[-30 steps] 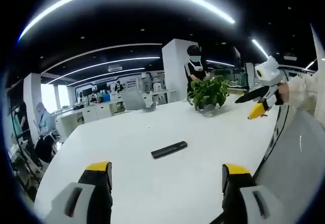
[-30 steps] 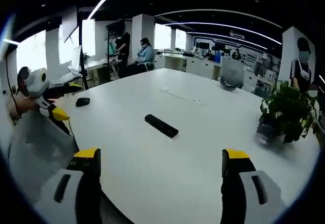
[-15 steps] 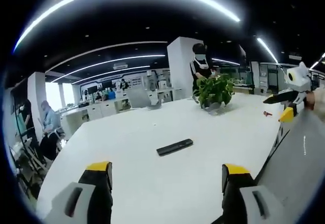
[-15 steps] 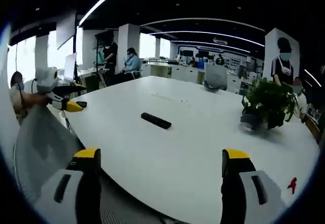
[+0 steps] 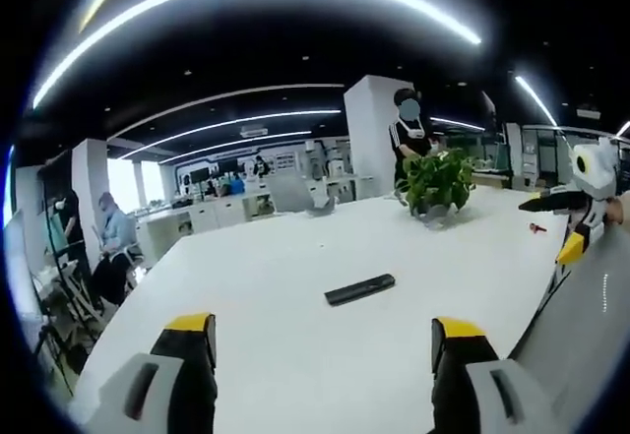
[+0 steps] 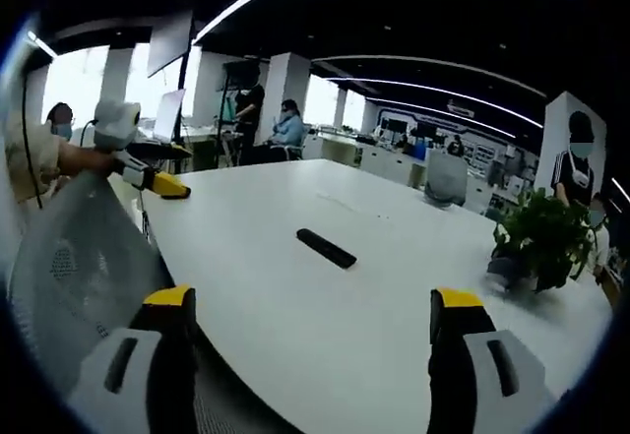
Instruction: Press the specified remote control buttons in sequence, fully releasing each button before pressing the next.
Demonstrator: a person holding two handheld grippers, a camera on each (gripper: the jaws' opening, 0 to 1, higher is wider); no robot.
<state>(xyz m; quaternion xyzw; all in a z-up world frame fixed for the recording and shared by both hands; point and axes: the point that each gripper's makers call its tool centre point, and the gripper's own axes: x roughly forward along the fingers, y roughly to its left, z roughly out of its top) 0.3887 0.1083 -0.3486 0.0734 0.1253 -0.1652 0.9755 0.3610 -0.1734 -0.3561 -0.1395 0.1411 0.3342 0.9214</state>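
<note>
My left gripper point(image 5: 323, 350) and right gripper point(image 6: 309, 321) hover wide apart and empty, well back from the black remote control point(image 5: 359, 289) lying mid-table, where a hasty approach risks nudging it askew.

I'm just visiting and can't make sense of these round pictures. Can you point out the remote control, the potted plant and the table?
remote control point(image 5: 359, 289), left gripper view, middle of its black body
potted plant point(image 6: 547, 238), right gripper view, its leaves
table point(image 5: 256, 286), left gripper view, bare white top
</note>
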